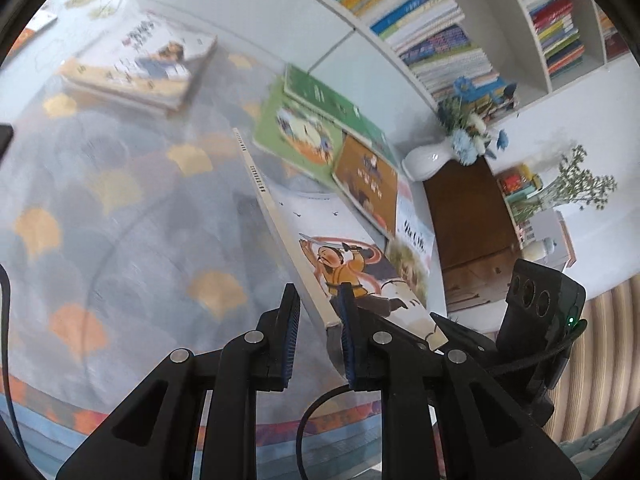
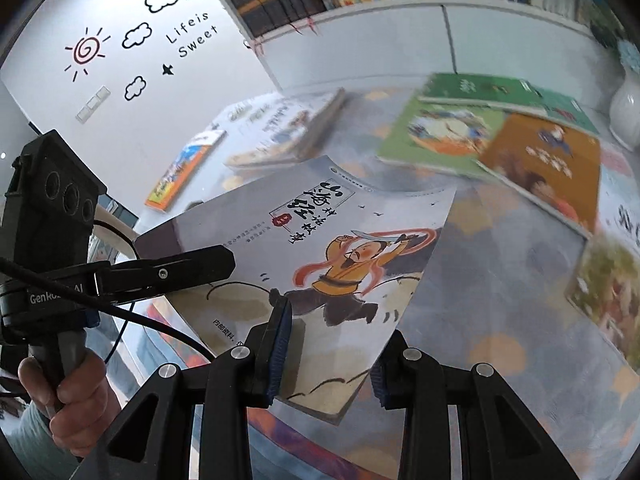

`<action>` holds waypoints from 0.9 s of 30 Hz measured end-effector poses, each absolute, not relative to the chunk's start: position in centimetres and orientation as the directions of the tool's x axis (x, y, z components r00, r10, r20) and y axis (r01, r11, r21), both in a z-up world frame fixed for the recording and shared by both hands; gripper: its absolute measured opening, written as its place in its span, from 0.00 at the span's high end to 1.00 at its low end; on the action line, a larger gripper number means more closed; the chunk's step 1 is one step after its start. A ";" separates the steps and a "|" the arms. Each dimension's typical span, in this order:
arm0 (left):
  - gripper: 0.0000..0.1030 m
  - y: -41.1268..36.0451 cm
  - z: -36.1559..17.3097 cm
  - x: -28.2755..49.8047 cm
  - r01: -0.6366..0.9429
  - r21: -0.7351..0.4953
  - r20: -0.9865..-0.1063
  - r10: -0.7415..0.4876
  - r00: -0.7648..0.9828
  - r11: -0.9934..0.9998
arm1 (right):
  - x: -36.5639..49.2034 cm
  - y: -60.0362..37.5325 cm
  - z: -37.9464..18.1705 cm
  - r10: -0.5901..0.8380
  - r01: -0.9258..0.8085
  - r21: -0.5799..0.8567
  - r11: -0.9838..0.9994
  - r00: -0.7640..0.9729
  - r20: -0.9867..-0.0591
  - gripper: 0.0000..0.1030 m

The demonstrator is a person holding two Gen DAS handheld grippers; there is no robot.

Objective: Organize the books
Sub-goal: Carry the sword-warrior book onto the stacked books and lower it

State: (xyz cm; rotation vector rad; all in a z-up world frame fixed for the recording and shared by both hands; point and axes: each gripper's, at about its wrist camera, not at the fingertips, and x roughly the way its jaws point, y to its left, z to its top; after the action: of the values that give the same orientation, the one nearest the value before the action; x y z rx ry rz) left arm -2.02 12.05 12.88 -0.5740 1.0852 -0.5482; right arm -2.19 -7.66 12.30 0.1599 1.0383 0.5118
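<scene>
A grey picture book [image 1: 352, 256] with a sword-swinging figure in orange on its cover hangs tilted above the table, held at two places. My left gripper [image 1: 318, 292] is shut on the spine-side corner, one pad on the cover. From the right wrist view, a finger [image 2: 192, 264] of that gripper lies across the book's [image 2: 340, 240] left edge. My right gripper [image 2: 340, 320] is shut on the near edge, one finger on the cover and the other behind it. Its body [image 1: 540, 300] shows at the book's other corner.
Green and brown books [image 2: 480, 140] lie spread on the patterned tablecloth [image 1: 120, 220]; another stack [image 2: 288, 128] lies farther back. A white vase [image 1: 424, 160] with blue flowers stands by the full bookshelf [image 1: 440, 40]. A hand [image 2: 76, 396] grips the left handle.
</scene>
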 end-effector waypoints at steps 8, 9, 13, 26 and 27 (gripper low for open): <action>0.85 19.9 14.8 2.7 0.158 -0.645 -0.624 -0.635 0.454 0.747 | 2.7 1.2 14.8 0.462 -0.417 0.273 0.867 0.470 -0.752 0.66; 0.85 21.1 14.7 3.7 0.157 -0.645 -0.620 -0.632 0.465 0.748 | 3.8 2.5 14.8 0.457 -0.422 0.261 0.868 0.475 -0.752 0.66; 0.85 24.5 13.0 7.8 0.128 -0.638 -0.632 -0.611 0.477 0.759 | 8.0 6.7 13.6 0.428 -0.403 0.241 0.883 0.479 -0.767 0.66; 0.85 29.2 5.8 19.0 -0.002 -0.611 -0.707 -0.544 0.452 0.791 | 19.4 11.6 7.6 0.326 -0.243 0.243 0.939 0.404 -0.855 0.66; 0.85 29.5 5.5 19.4 -0.017 -0.601 -0.717 -0.530 0.452 0.799 | 19.9 11.7 7.3 0.318 -0.236 0.239 0.942 0.397 -0.861 0.66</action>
State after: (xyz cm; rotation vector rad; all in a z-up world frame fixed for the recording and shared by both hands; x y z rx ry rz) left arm 19.43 29.54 5.52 -0.5868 1.0672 -0.3405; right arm 19.91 11.70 7.28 0.0828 1.1086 0.3512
